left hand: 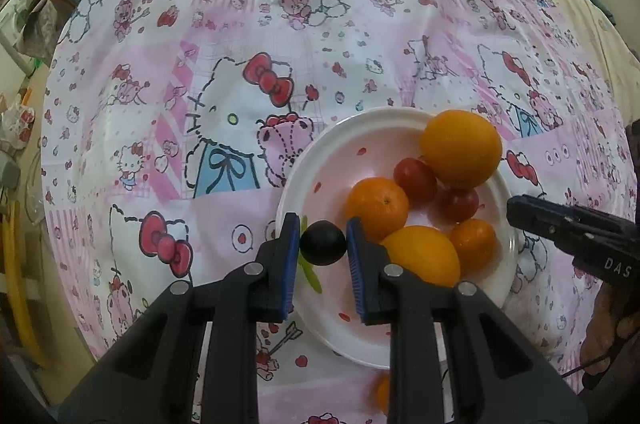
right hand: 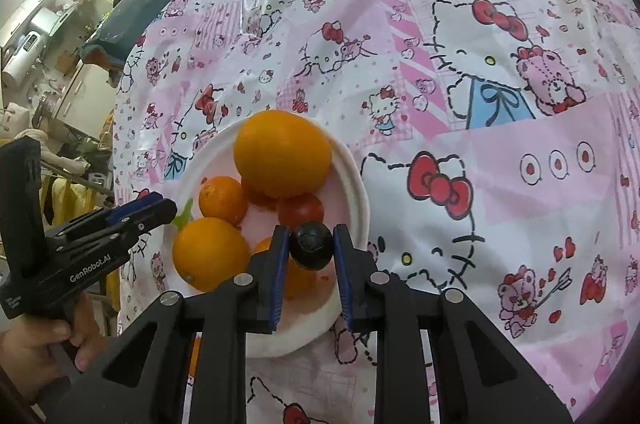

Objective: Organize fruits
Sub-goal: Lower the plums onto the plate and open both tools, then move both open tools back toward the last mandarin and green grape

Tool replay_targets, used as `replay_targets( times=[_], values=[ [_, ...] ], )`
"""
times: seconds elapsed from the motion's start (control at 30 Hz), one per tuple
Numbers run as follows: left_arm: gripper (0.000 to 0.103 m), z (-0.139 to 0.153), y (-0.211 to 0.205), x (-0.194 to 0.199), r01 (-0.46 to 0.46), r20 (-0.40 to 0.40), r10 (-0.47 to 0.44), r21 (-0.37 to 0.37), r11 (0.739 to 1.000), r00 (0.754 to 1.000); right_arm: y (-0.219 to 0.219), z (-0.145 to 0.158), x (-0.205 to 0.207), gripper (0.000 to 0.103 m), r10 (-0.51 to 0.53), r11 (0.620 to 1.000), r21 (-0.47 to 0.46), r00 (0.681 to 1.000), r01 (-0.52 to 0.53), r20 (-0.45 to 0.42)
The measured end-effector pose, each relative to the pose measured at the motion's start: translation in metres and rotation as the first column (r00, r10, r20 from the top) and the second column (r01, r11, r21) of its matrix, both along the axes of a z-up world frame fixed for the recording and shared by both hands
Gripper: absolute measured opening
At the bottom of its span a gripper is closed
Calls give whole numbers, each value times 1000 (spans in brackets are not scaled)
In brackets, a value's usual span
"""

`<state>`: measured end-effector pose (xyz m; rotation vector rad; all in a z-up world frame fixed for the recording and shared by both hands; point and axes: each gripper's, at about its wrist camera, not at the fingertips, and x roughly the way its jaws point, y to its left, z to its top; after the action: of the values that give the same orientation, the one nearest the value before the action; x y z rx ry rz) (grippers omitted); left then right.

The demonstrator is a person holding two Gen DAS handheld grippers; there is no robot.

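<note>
Dark berries sit clamped in both left tongs [left hand: 323, 242] and right tongs [right hand: 311, 250], directly over the lower-frame plate [left hand: 400, 116].

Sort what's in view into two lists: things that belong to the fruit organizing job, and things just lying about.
Part of the job:
- white plate
- large orange and smaller oranges on the plate
- red tomatoes
- dark round fruit in the left gripper
- dark round fruit in the right gripper

Just lying about:
- cartoon-print tablecloth
- room clutter beyond the table
</note>
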<state>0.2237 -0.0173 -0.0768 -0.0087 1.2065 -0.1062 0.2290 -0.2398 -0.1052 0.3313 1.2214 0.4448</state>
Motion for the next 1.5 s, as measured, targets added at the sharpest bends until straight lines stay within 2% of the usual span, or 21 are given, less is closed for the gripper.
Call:
replay_targets(
  times=[0.23, 0.47, 0.53, 0.57, 0.6, 0.63, 0.8, 0.87, 1.13, 1.37, 1.5],
  values=[
    [21, -4, 6, 2, -33, -17, 32, -31, 999, 999, 3, -1, -1, 26, 1, 1000, 17, 1000, -1, 1],
    [21, -4, 4, 1, -20, -24, 18, -63, 998, 1000, 5, 3, -1, 28, 1, 1000, 23, 1000, -2, 13],
    [28, -3, 3, 0, -15, -20, 14, -71, 997, 1000, 6, 4, -2, 38, 5, 1000, 28, 1000, -6, 19],
    [36, -1, 3, 0, -13, -13, 12, -80, 997, 1000, 6, 5, -2, 49, 5, 1000, 28, 1000, -5, 22],
    [40, 1, 3, -1, -10, -3, 10, -87, 996, 1000, 6, 7, -3, 53, 3, 1000, 31, 1000, -4, 30],
    [42, 2, 3, -1, -9, 1, 9, -90, 996, 1000, 7, 8, -3, 53, 3, 1000, 31, 999, -4, 35],
    [73, 10, 6, -3, -15, 30, 18, -99, 995, 999, 3, 15, -3, 56, -13, 999, 30, 998, 11, 59],
    [77, 11, 7, -3, -21, 36, 24, -96, 995, 999, 1, 16, -2, 59, -24, 999, 40, 998, 21, 58],
    [78, 14, 3, -6, -4, 55, 7, -62, 998, 998, 3, 23, -2, 60, -23, 999, 31, 997, 21, 75],
    [78, 27, 3, -15, 9, 106, -3, -63, 998, 994, -1, 38, -8, 61, -28, 1000, -6, 992, 29, 127],
    [78, 36, 12, -23, -21, 135, 32, -81, 997, 990, -9, 42, -14, 61, -55, 998, 1, 991, 55, 125]
  ],
)
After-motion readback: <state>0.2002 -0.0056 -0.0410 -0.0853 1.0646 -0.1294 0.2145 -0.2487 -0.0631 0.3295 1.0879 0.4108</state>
